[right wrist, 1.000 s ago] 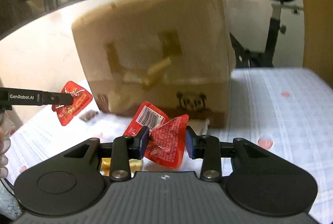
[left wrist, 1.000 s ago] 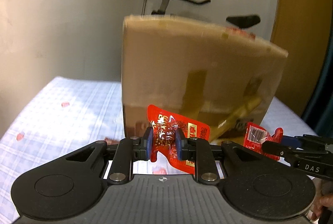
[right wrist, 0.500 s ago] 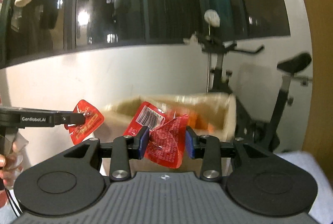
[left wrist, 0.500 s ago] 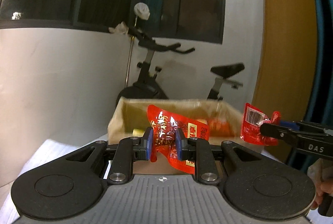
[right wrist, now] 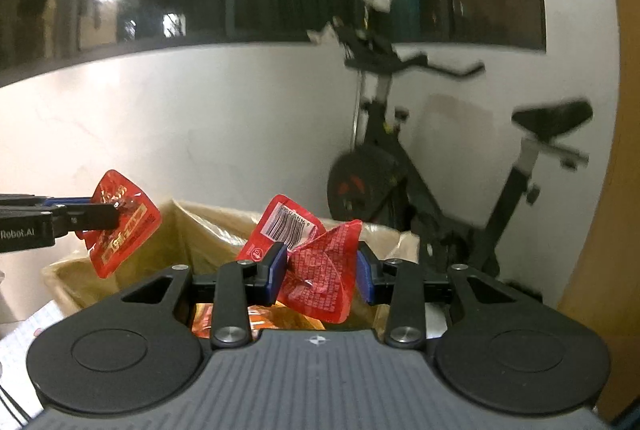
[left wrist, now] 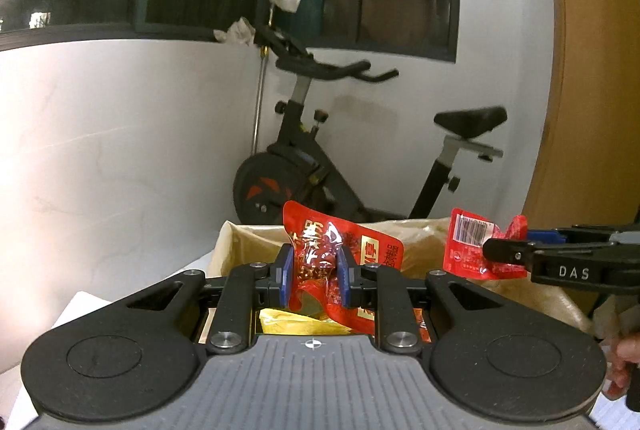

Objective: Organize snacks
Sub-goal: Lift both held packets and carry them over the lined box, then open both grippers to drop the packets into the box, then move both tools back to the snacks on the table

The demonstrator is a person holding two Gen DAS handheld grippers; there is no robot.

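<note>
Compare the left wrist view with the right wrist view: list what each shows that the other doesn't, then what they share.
Only the left wrist view: the printed front of the left tool's red snack packet, yellow packets in the box below it, and a hand at the right edge.

Only the right wrist view: the folded back of the right tool's red packet, and orange packets in the box.

Both: each tool shut on a red packet above the open cardboard box, the exercise bike, the white wall and dark window.
</note>
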